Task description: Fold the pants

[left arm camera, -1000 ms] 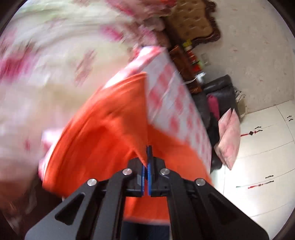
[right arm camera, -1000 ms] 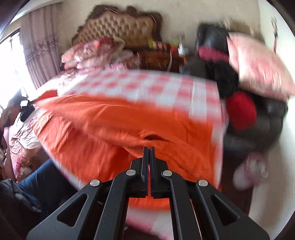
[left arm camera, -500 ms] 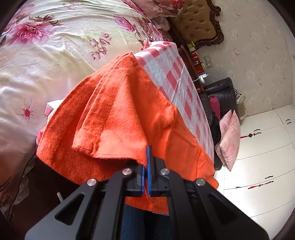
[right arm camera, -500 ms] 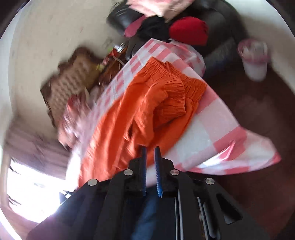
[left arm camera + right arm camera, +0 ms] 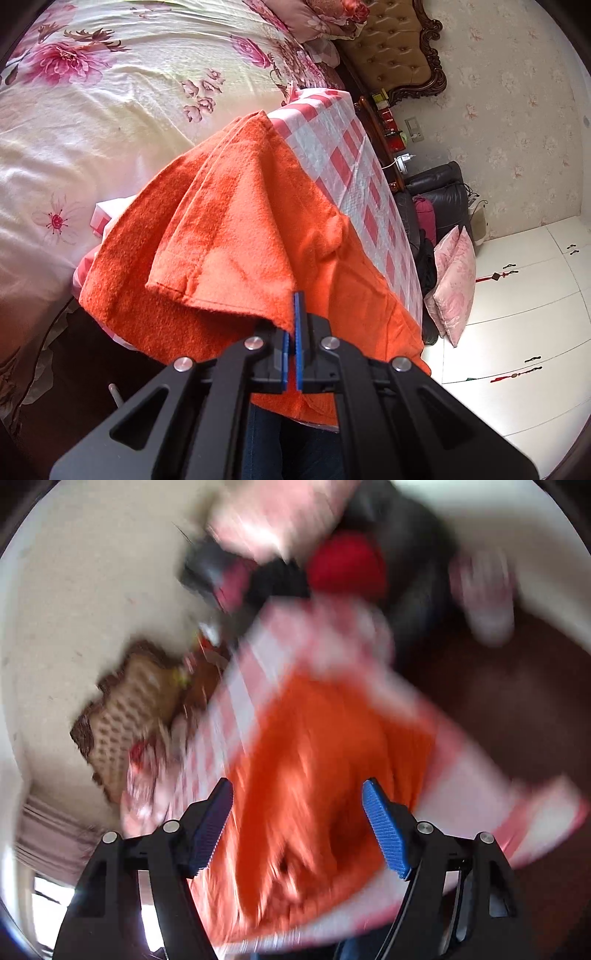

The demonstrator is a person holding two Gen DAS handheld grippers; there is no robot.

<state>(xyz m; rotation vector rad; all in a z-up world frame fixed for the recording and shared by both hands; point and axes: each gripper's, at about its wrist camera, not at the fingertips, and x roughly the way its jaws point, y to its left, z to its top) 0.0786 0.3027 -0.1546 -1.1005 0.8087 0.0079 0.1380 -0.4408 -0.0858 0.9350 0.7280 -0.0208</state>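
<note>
Orange fleece pants (image 5: 236, 236) lie over a table with a red and white checked cloth (image 5: 354, 166). One leg is doubled back over the rest, and its hem corner is pinched in my left gripper (image 5: 294, 306), which is shut on it. In the blurred right wrist view the pants (image 5: 317, 775) lie folded on the checked cloth (image 5: 472, 797). My right gripper (image 5: 297, 797) hovers over them with its jaws opening wide; its blue pads (image 5: 384, 830) press on nothing.
A bed with a floral sheet (image 5: 122, 103) lies left of the table, with a tufted headboard (image 5: 391, 48) behind. A dark sofa (image 5: 439, 199) with pink cushions (image 5: 454, 284) stands past the table's far end. White cabinets (image 5: 524, 295) fill the right. A pale bin (image 5: 484, 598) stands on the floor.
My right gripper has let go of the pants, opened wide and rolled, sweeping across the table. My left gripper keeps its hold on the hem corner and has sunk slightly.
</note>
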